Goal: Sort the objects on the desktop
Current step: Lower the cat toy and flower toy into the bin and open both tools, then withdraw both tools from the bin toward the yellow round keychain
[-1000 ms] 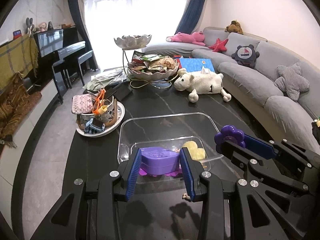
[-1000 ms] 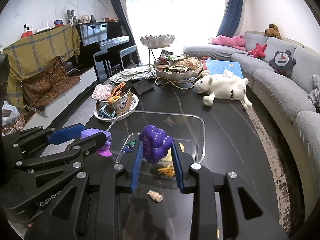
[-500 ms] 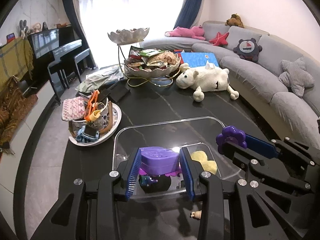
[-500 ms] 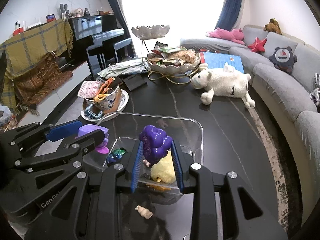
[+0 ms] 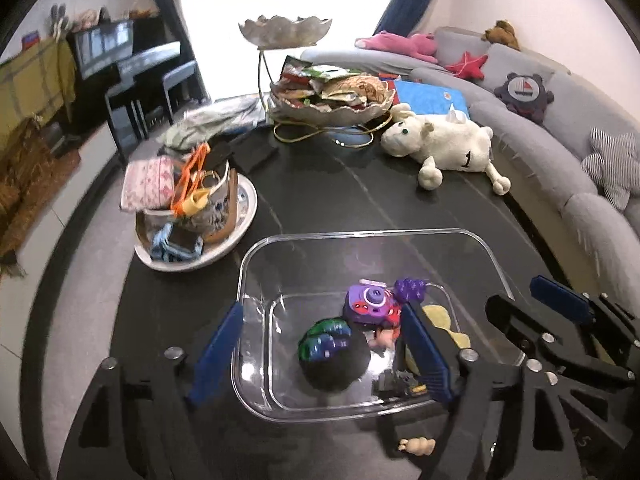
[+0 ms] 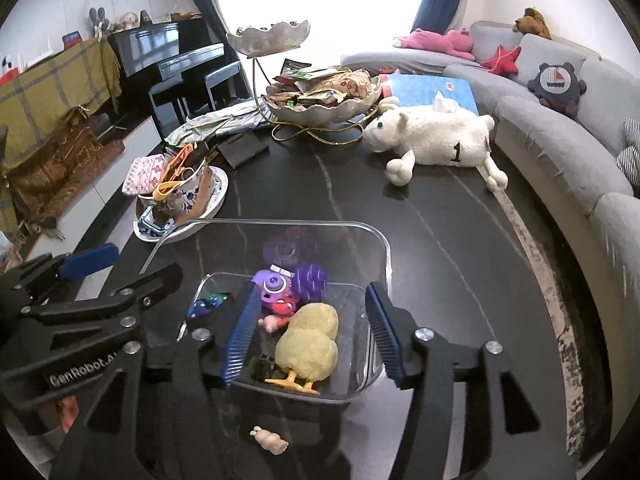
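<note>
Both your left hand-held gripper [image 5: 320,344] and right hand-held gripper [image 6: 312,332] hang spread and empty above the clear bin [image 6: 384,248], toys inside; one small figure [image 6: 270,440] waits on the bench at six o'clock.

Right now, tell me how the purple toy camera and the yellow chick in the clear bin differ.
The purple toy camera is hard, glossy plastic with a round lens; the yellow chick looks soft and fuzzy, with orange feet. The chick is clearly bigger than the camera. The camera lies toward the far end of the clear bin, the chick nearer the gripper. Both rest inside the bin, and neither is held.
</note>
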The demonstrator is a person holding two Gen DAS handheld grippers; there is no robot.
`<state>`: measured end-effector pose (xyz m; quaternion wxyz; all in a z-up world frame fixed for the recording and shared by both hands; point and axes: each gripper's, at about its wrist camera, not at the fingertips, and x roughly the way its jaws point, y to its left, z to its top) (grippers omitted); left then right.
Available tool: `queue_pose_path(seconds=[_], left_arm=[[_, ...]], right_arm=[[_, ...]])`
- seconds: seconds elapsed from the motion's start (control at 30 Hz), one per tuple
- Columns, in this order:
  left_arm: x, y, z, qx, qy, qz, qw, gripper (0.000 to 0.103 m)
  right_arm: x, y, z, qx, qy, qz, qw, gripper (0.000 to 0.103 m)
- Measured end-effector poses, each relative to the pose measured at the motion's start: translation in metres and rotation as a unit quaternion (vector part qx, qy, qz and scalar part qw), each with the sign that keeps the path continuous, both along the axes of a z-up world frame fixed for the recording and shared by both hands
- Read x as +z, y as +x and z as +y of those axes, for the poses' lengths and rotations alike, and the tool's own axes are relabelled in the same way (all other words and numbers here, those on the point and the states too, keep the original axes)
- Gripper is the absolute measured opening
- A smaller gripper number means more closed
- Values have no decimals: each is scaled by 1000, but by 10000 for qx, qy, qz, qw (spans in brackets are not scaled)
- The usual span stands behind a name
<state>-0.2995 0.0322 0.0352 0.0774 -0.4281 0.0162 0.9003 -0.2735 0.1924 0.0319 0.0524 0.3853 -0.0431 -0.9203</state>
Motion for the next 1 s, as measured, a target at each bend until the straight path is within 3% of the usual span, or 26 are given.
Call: queue_pose_path(seconds=[0.47, 0.9, 1.0], left_arm=[[7, 38, -10, 109, -210, 145, 9996, 80], [18, 89, -10, 92, -311, 767, 9965, 80], [15, 99, -11, 119, -263, 697, 9971, 80]], right_arm=[[7, 33, -17, 153, 208, 122, 9996, 53], [17, 76, -19, 216, 207, 217, 9993, 53], [14, 87, -18, 215, 163, 165, 9995, 53]])
